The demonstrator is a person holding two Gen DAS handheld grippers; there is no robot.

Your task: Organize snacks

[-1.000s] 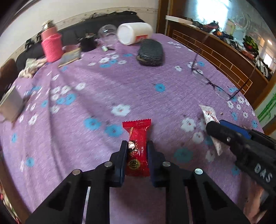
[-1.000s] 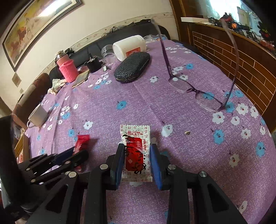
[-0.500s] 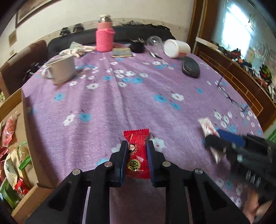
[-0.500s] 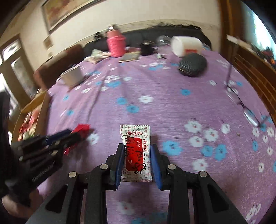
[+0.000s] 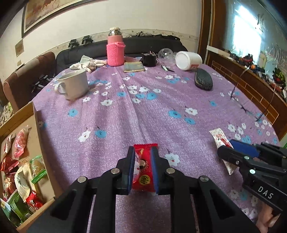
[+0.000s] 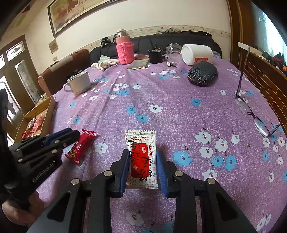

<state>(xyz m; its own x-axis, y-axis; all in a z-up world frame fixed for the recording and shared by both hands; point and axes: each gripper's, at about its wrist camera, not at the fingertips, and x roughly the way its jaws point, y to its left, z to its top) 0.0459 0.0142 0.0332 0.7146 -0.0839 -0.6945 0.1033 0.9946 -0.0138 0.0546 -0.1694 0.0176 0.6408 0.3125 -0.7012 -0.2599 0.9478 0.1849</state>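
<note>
Mostly purple floral tablecloth (image 5: 143, 111) — dark sofa (image 5: 147, 46) behind.

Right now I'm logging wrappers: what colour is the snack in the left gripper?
Red snack packet, clearest in the left wrist view.

Home living room, sofa (image 5: 125, 46), framed painting (image 6: 71, 16)

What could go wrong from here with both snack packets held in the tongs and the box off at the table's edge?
1. The left tongs pinch the red packet along its slippery sides; it might slide out on the way to the cardboard box.
2. The right tongs hold the white packet the same way, and must cross farther.
3. Both tongs are close together, so they could bump over the box.
</note>
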